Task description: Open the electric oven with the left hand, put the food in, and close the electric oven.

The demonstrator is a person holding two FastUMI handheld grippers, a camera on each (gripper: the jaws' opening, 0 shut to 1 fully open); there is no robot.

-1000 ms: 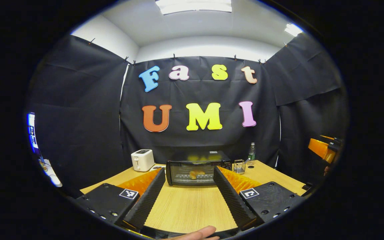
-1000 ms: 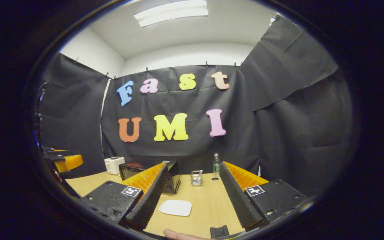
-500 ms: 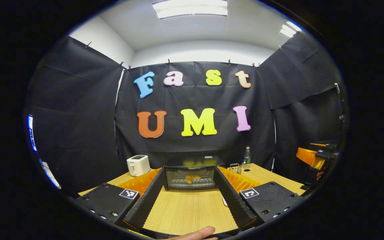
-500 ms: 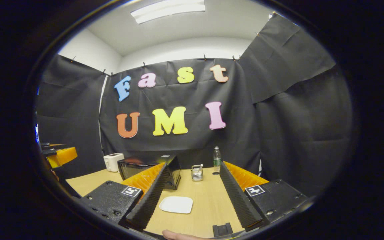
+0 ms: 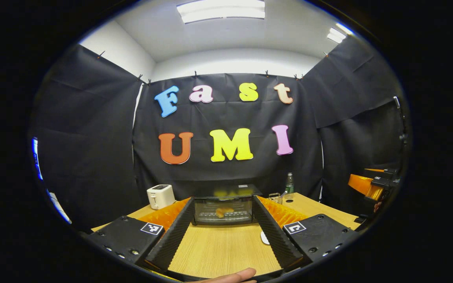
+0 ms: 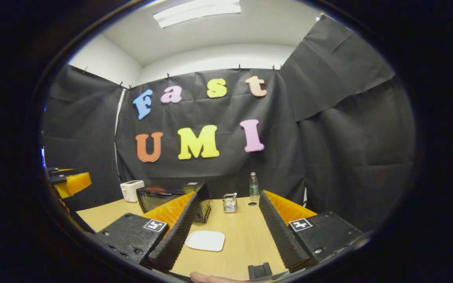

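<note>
Both tools (image 5: pixel 222 232) level, jaws apart.

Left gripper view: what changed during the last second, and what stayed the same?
The left gripper drew back from the electric oven, which now looks smaller and farther. Unchanged: oven door shut with food inside, both grippers open, white plate empty, toaster in place.

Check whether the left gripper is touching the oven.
Apart. In the left gripper view, bare table lies between the left gripper and the oven, whose door is closed.
</note>
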